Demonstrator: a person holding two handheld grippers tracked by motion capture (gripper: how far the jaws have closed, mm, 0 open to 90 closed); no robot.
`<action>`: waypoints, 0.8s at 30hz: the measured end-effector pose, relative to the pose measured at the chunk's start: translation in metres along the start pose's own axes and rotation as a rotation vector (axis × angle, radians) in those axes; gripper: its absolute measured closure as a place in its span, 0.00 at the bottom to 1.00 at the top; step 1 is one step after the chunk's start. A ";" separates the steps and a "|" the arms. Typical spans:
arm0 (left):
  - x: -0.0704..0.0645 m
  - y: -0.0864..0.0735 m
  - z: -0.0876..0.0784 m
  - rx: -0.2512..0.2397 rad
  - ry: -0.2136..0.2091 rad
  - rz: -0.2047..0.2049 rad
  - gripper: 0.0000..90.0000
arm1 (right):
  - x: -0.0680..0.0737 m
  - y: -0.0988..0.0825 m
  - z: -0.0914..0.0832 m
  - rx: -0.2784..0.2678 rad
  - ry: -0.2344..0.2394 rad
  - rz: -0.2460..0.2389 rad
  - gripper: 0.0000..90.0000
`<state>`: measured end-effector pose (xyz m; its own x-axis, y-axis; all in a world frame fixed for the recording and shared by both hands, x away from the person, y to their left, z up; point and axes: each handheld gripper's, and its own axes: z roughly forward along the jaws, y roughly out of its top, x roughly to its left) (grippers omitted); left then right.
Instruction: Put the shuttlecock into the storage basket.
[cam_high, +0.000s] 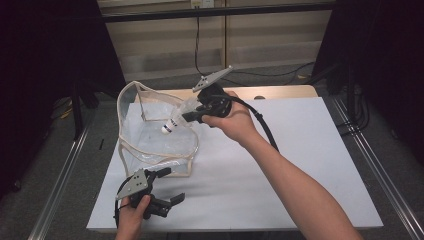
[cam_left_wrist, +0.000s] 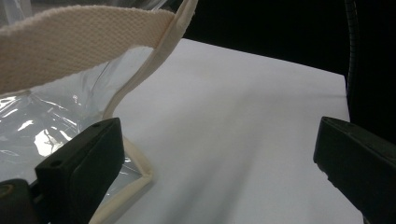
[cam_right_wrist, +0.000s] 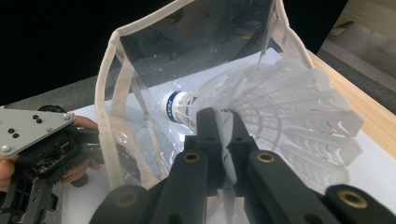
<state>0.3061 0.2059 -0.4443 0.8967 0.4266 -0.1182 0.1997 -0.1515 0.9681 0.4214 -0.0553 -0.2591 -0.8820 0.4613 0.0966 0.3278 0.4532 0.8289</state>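
Shuttlecock (cam_right_wrist: 261, 107): frame centre, white feather skirt pinched between closed jaws of right gripper (cam_right_wrist: 223, 122), cork nose at mouth of clear bag (cam_right_wrist: 196, 42). Left gripper (cam_left_wrist: 219, 163): lower frame, jaws wide apart, holding nothing, one jaw against bag's cream-trimmed corner on white board (cam_left_wrist: 243, 121).

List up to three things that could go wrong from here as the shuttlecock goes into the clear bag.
1. The right gripper pinches the shuttlecock by its thin skirt; the feathers may bend or slip free.
2. The bag is floppy, and the left gripper is open beside it, not holding it, so the mouth may sag or shift.
3. The shuttlecock's skirt could catch on the bag's trim.
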 end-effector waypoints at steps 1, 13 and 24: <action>0.000 0.000 0.000 0.001 -0.001 0.001 0.02 | 0.000 0.000 0.001 0.003 0.001 -0.003 0.98; 0.000 0.000 0.000 -0.001 -0.001 0.004 0.02 | 0.005 0.004 0.011 0.022 -0.010 -0.020 0.98; 0.000 0.000 0.000 -0.001 -0.002 0.004 0.02 | 0.010 0.008 0.018 0.028 -0.007 -0.033 0.98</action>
<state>0.3061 0.2054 -0.4443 0.8981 0.4245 -0.1150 0.1960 -0.1523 0.9687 0.4217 -0.0331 -0.2614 -0.8904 0.4506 0.0653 0.3075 0.4894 0.8161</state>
